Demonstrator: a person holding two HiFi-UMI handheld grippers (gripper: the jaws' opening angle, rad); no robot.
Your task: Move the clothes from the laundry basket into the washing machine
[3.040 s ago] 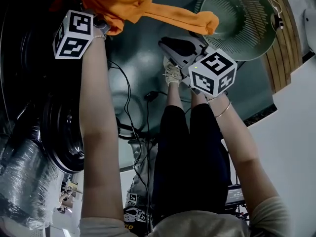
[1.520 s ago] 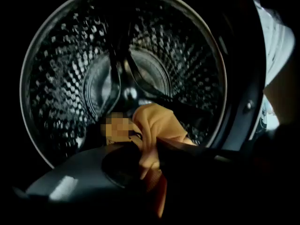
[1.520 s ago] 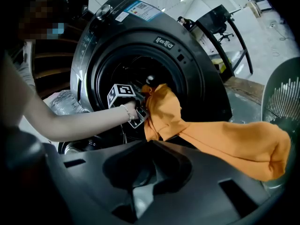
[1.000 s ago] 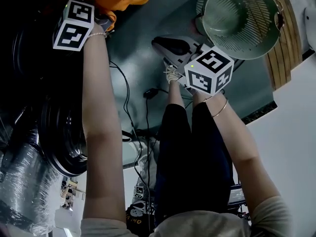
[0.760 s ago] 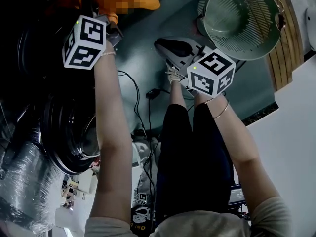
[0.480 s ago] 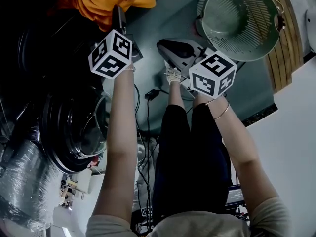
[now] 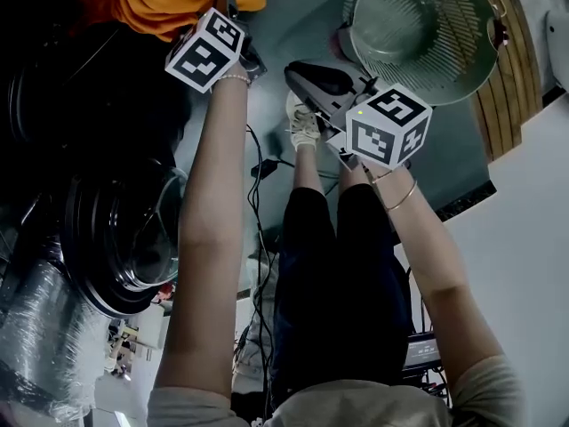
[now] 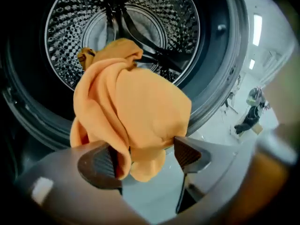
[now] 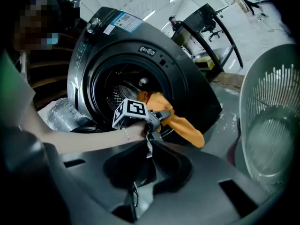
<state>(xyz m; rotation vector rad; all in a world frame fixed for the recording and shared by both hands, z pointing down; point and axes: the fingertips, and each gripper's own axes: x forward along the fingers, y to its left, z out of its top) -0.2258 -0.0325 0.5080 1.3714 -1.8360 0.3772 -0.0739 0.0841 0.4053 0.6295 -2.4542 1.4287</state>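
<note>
**Releasing the garment into the drum**

The left gripper (image 8: 145, 158) stands wide. Its jaws have just been opening, and the orange garment (image 8: 131, 109) hangs between them. The cloth drapes against the pad at the lower left of the left gripper view, but neither pad presses on it. The garment sits at the mouth of the drum (image 8: 63, 22), with its lower fold hanging outside over the door seal (image 8: 44, 125).

Procedure, as judged: push the cloth past the seal and deeper into the drum. Then draw the gripper out straight so the ribbed pad does not drag the fold back out. Risk: the cloth slides to the floor.

The right gripper (image 9: 149, 145) is closed narrow on nothing, at the low centre of its own view.

Containers:
- The drum appears to hold only this garment.
- The laundry basket (image 7: 449, 60), at the upper right of the head view, shows bare slotted walls. No clothes are visible inside.
</note>
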